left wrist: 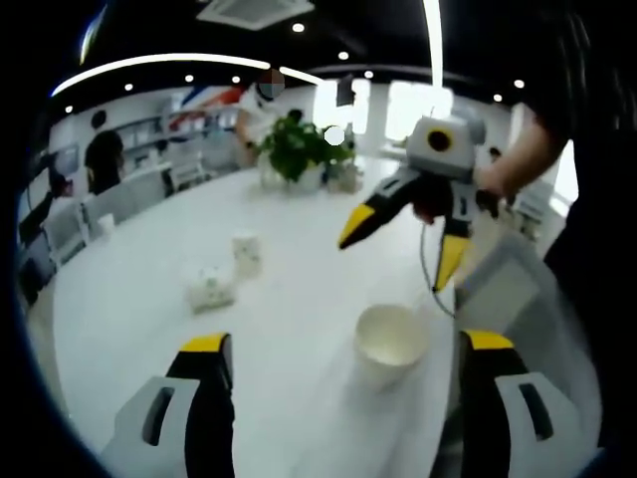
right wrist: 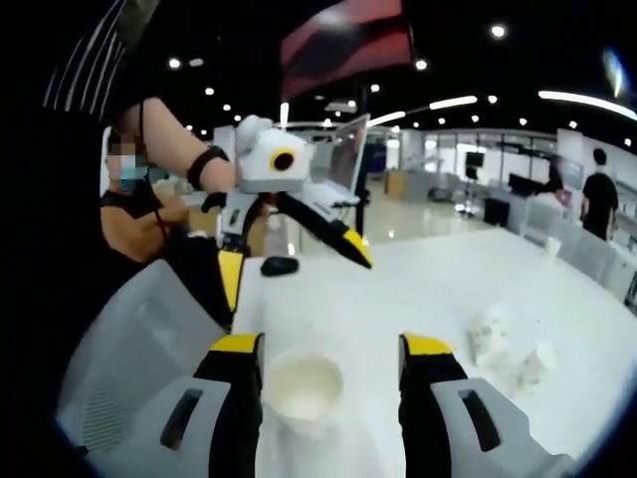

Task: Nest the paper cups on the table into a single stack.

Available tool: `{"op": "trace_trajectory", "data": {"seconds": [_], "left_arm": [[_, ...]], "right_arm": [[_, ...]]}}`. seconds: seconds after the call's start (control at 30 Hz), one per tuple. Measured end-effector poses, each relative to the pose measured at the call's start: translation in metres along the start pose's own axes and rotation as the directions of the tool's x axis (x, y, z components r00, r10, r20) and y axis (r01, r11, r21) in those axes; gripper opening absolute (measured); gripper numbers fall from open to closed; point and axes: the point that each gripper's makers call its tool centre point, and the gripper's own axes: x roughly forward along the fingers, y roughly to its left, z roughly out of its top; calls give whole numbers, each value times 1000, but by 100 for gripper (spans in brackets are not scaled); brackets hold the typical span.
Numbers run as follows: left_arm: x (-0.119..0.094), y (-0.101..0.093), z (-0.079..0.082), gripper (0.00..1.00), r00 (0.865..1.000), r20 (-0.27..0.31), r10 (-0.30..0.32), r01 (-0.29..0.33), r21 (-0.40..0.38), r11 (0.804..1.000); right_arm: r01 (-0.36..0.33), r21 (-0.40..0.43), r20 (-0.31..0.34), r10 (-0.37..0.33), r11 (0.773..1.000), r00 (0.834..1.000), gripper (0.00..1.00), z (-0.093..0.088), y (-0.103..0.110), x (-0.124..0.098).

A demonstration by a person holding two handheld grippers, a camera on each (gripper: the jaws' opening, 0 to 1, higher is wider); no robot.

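A white paper cup (left wrist: 391,344) stands upright, mouth up, on the white table (left wrist: 149,299), near the right jaw of my left gripper (left wrist: 346,343), which is open and not touching it. Farther off are a second cup (left wrist: 246,254) and a crumpled-looking cup (left wrist: 211,287) beside it. My right gripper (left wrist: 406,247) hangs open above the table beyond the near cup. In the right gripper view, the same cup (right wrist: 304,390) sits between the spread jaws of my right gripper (right wrist: 331,344). The left gripper (right wrist: 295,277) hovers open behind it. Two more cups (right wrist: 490,339) (right wrist: 537,363) lie to the right.
A grey chair back (left wrist: 508,289) (right wrist: 129,339) stands at the table edge near the cup. A potted plant (left wrist: 299,149) sits at the table's far end and a small black object (right wrist: 280,265) lies on the table. People stand in the background.
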Motion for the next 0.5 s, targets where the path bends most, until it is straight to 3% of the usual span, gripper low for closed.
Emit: {"op": "trace_trajectory", "data": {"seconds": [0.5], "left_arm": [[-5, -1, 3, 93, 1000, 8, 2, -2, 8, 1000]], "right_arm": [[98, -10, 8, -98, 995, 995, 56, 11, -30, -14]]}}
